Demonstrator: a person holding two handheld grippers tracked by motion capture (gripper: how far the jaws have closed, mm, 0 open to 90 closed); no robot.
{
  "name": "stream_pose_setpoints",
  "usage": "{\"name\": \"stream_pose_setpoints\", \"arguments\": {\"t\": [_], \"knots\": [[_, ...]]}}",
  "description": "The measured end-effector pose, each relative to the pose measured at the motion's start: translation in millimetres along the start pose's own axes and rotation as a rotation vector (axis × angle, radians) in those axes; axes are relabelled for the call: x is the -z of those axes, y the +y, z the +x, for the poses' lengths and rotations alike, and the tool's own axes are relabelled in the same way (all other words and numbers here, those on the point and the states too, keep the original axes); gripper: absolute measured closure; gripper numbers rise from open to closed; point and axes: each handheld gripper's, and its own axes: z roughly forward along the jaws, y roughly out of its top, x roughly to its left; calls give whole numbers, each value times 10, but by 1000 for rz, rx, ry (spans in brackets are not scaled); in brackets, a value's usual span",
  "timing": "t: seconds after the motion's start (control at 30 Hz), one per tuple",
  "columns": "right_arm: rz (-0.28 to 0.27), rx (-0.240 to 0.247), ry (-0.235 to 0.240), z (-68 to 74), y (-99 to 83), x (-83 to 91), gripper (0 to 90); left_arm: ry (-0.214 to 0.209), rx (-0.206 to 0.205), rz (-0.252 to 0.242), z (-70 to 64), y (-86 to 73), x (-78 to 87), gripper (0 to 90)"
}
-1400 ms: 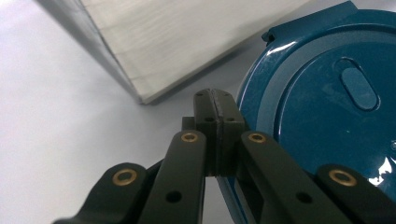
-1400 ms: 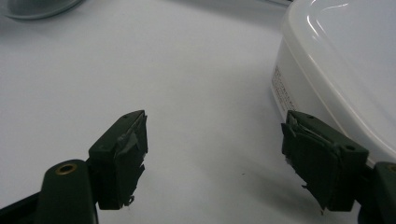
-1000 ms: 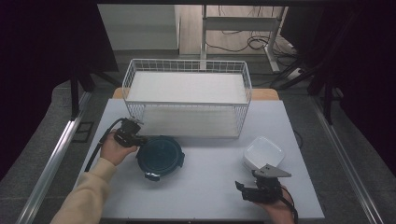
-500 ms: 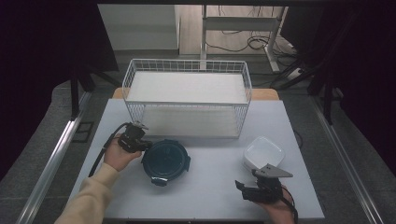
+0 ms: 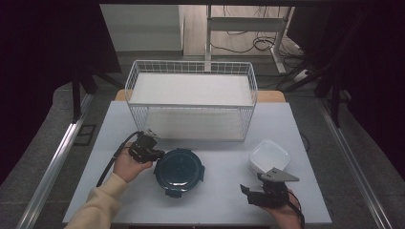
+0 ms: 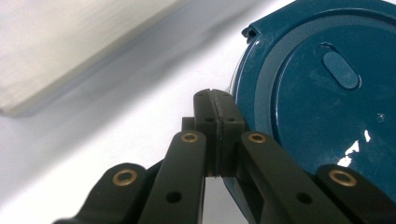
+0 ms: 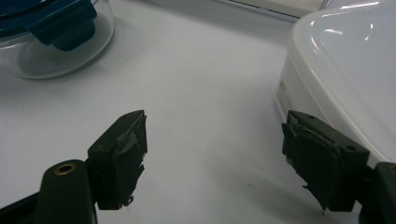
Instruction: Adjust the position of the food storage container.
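from up high, my left gripper [image 5: 155, 153] sits right at the left edge of the round blue-lidded bowl [image 5: 179, 171], which stands in the middle of the white table [image 5: 219, 191], in front of the wire basket [image 5: 191, 102]. there is bare table between the bowl and the basket, and more on the bowl's right. my right gripper [image 5: 255, 193] is near the front edge of the table, with the white box [image 5: 270, 156] just behind it.

along my left gripper [image 6: 215, 133], my two jaws are pressed flat together with nothing between them. they touch the blue lid's [image 6: 327, 93] rim. white table lies open on the other side.

along my right gripper [image 7: 215, 158], my jaws stand wide apart and hold nothing. the white box [image 7: 345, 79] is just beside one jaw. the bowl [image 7: 56, 37] is well apart, with free table between.
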Motion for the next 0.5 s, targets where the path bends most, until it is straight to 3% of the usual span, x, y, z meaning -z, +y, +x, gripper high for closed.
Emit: {"name": "stream_pose_setpoints", "arguments": {"t": [0.37, 0.5], "knots": [[-6, 5, -2, 15, 0, -3, 219, -37, -3, -15, -158, -23, -21, 900], [-10, 7, -6, 22, -2, -9, 219, -75, 15, -24, -223, -14, -55, 900]]}}
